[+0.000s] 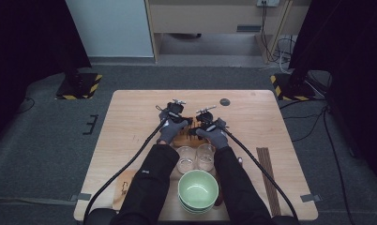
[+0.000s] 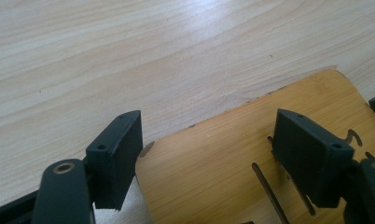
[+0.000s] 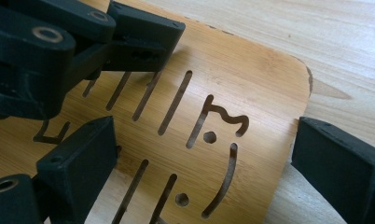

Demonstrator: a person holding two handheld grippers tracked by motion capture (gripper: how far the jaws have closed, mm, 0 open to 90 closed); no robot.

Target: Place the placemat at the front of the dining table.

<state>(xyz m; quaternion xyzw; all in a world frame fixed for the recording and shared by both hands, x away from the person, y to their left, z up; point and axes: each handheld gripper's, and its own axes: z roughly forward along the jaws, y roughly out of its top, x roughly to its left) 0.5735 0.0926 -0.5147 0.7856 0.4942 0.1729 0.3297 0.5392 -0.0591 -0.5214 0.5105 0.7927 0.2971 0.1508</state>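
Where both grippers meet mid-table [image 1: 130, 117], a flat bamboo board [image 3: 251, 84] with rounded corners and slotted cut-outs lies. Left gripper [image 2: 206, 154] and right gripper [image 3: 204, 158] each straddle an opposite edge, jaws apart, unclamped.

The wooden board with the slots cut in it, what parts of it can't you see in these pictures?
- High view: the bamboo board is mostly hidden under both gloved hands and grippers; its cut-outs are too small to read.
- Left gripper view: the board runs off the bottom and right edges; the right jaw covers some slots.
- Right gripper view: the left gripper hides the slot tops.
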